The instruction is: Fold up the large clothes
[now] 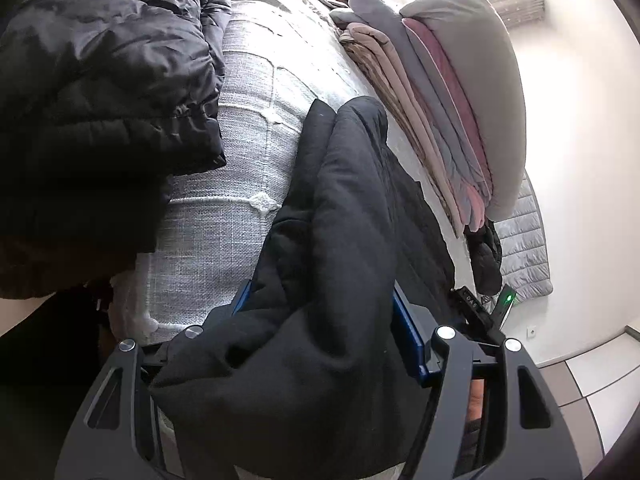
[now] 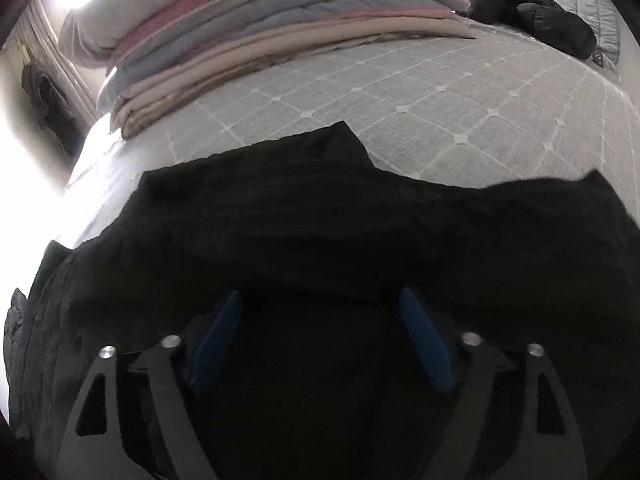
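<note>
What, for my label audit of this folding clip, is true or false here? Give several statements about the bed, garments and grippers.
1. The left gripper clamps a bunch of the black padded garment. True.
2. The stack of folded blankets is blue and green. False: its layers are pink, grey and beige.
3. The grey woven bed cover carries a grid of white lines. True.
4. The right gripper has its blue pads pinched together. False: they stand well apart.
</note>
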